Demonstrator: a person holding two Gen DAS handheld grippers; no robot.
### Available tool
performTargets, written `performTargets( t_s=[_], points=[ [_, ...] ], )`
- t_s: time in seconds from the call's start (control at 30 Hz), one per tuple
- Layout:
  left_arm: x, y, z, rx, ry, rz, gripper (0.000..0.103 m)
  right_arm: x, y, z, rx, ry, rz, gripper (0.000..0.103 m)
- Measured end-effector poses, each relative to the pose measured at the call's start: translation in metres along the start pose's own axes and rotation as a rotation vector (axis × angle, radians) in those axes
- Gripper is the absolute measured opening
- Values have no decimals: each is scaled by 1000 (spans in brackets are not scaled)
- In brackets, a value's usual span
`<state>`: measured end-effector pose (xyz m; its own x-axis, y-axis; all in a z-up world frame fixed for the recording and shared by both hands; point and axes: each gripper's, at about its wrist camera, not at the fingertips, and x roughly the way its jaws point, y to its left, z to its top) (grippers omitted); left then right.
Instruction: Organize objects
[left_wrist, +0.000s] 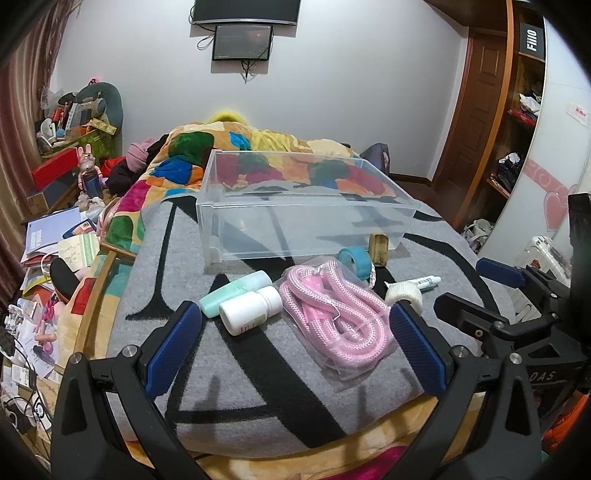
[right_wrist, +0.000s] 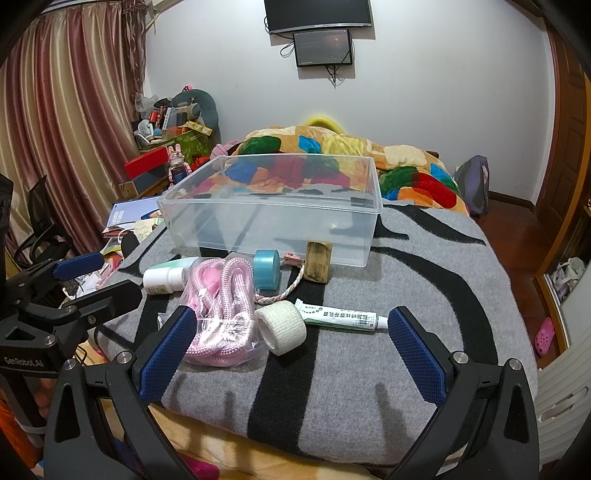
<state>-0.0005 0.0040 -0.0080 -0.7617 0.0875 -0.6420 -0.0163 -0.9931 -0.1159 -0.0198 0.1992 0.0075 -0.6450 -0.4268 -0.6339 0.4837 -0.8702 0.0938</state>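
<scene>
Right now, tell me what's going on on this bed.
A person holds two tools over a grey blanket, and neither grips anything. The left tool is open around a white pill bottle and a bagged pink rope. The right tool is open around a white bandage roll and an ointment tube. The clear plastic bin behind them looks empty; blue tape roll and wooden block wait beside it.

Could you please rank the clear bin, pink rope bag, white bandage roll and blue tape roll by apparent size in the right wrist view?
1. clear bin
2. pink rope bag
3. white bandage roll and blue tape roll: look alike; the bandage lies nearer, so unranked.
</scene>
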Motion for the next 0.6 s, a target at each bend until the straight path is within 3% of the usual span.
performTargets(
  t_s=[0.6],
  points=[
    [2,12,-1,-38,9,-10,103,2,-1,0,-3,-10,18,103]
  ],
)
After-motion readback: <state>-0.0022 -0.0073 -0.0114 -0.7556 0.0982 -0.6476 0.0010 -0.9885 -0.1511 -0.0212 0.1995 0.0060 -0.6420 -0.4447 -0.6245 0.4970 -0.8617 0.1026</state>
